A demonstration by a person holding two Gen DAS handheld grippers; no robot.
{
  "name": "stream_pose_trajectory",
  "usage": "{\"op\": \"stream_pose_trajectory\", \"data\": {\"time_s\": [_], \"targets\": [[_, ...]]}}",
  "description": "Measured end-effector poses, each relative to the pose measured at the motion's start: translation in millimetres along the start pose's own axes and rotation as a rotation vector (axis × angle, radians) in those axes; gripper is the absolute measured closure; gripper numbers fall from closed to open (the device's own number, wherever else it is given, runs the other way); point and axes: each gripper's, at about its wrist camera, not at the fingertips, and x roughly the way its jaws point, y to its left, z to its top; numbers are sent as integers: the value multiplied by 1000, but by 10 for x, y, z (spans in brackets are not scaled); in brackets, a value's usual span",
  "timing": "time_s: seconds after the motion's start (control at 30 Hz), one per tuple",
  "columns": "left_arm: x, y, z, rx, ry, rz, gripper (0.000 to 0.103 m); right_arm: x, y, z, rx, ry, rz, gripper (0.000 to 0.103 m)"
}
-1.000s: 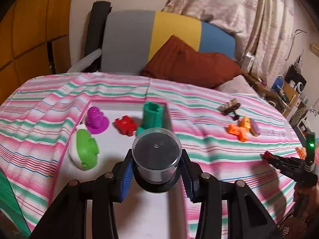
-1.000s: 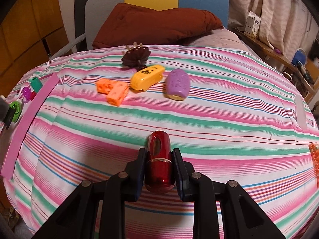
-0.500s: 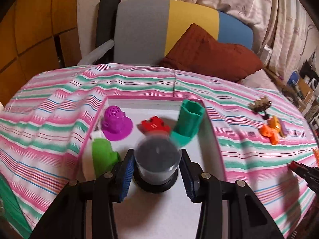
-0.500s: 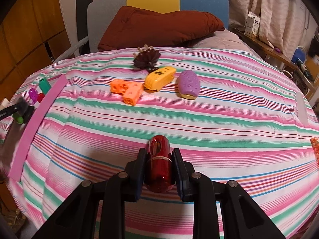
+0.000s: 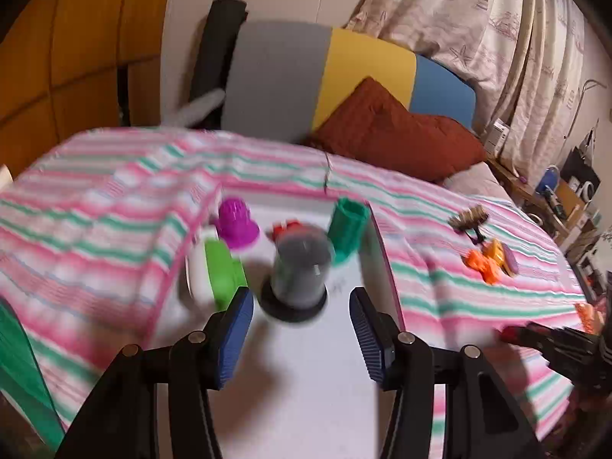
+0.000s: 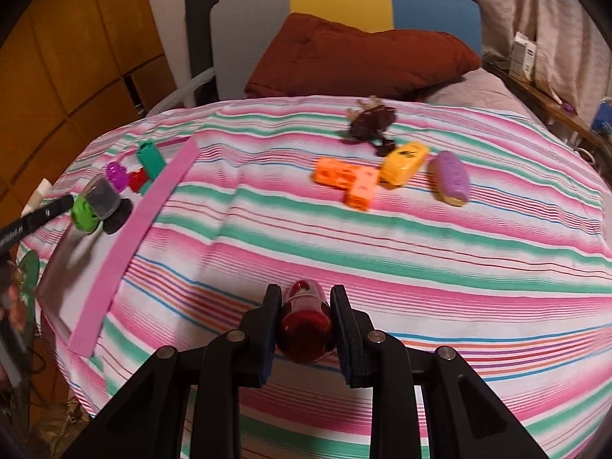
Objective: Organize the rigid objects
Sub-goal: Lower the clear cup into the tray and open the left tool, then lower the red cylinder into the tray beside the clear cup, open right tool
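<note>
My left gripper point(image 5: 302, 329) is open and empty above the white tray point(image 5: 306, 390). The dark grey cylinder on a black base point(image 5: 300, 279) stands on the tray just ahead of the fingers, apart from them. Behind it are a green-and-white toy point(image 5: 214, 267), a purple cap point(image 5: 237, 222), a red piece point(image 5: 285, 229) and a teal cup point(image 5: 347, 229). My right gripper point(image 6: 306, 306) is shut on a dark red glossy capsule-shaped object point(image 6: 305, 323), held just above the striped bedspread. The tray with its pink rim point(image 6: 126, 252) shows at the left of the right wrist view.
On the striped bedspread point(image 6: 382, 252) lie orange blocks point(image 6: 346, 179), a yellow toy point(image 6: 405, 162), a purple oval point(image 6: 451, 183) and a dark brown clip point(image 6: 371, 120). A red-brown pillow point(image 6: 355, 61) and a grey, yellow and blue headboard stand behind.
My left gripper opened and let go of the grey cylinder, which now stands on the tray; the gripper has drawn back. My right gripper moved left with the red object still in it.
</note>
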Motion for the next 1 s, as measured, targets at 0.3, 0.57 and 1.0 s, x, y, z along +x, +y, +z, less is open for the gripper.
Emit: {"op": "stream_pose_trajectory", "data": {"time_s": [0.3, 0.57, 1.0], "targets": [[-154, -43, -247, -10, 31, -69, 50, 100, 395, 34, 2, 27, 77, 76], [-292, -24, -325, 15, 9, -36, 50, 97, 1062, 289, -83, -20, 159, 76], [-412, 216, -465, -30, 8, -5, 50, 393, 1780, 586, -150, -29, 221, 76]]}}
